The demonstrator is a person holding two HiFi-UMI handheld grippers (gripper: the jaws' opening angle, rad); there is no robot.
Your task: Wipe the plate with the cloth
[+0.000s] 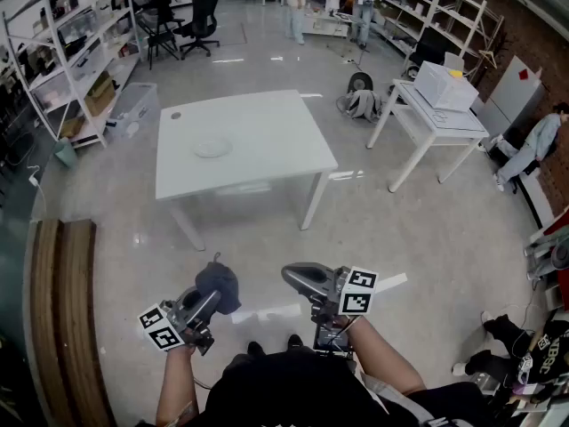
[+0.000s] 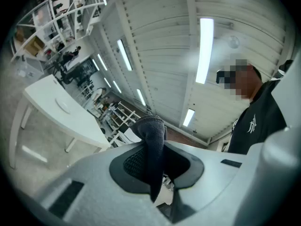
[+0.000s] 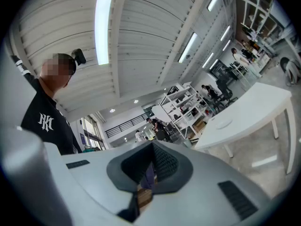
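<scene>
Cloth (image 1: 218, 285) is in my left gripper (image 1: 211, 297), jaws clamped on a fold, the rest bunched above them. It's soft, light and limp, so I reckon it needs pressing flat to wipe well. My right gripper (image 1: 298, 277) has its jaws together on nothing. The plate (image 1: 212, 148) lies on the white table (image 1: 267, 114), well ahead of me. It looks bare, and probably light and slippery, so I'd steady its rim with the right
</scene>
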